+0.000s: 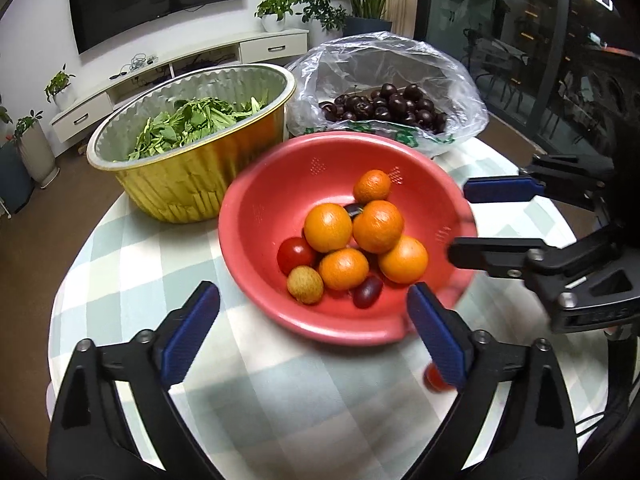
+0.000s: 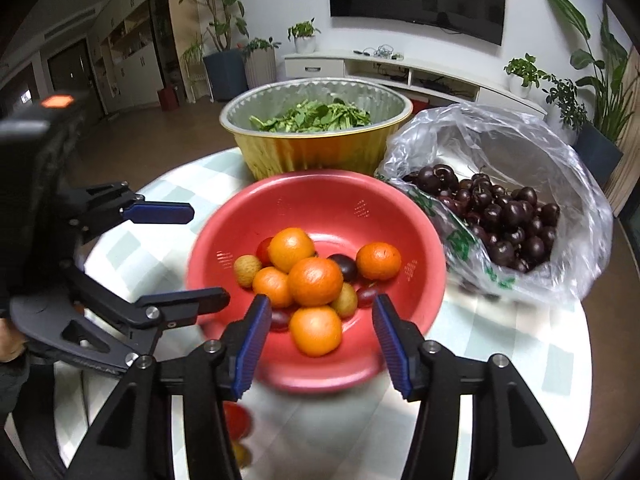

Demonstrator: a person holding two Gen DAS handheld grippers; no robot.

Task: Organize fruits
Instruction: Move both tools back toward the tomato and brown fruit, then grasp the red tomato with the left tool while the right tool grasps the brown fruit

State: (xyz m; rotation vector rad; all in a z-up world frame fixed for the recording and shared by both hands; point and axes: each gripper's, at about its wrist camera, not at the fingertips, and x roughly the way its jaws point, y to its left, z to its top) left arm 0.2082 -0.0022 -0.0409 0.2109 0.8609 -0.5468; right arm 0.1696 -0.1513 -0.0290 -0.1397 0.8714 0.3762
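Red colander [image 1: 256, 216] sits centre of the bench [image 1: 132, 264], holding oranges [image 1: 328, 227]. Foil bowl [image 1: 188, 184] at its 10 o'clock, cherry bag [image 1: 460, 92] at 1 o'clock. Left gripper [image 1: 314, 304] spread wide, empty. Right gripper [image 2: 318, 314] jaws apart, empty, above the colander's near rim.

The red colander's [image 1: 256, 216] near rim smears with motion blur. A small red fruit [image 1: 434, 378] on the tabletop [image 1: 280, 400] sits half hidden behind a tongs finger [image 1: 438, 340] — too blurred to name. Dark fruits lie mostly buried under the oranges [image 2: 315, 282].
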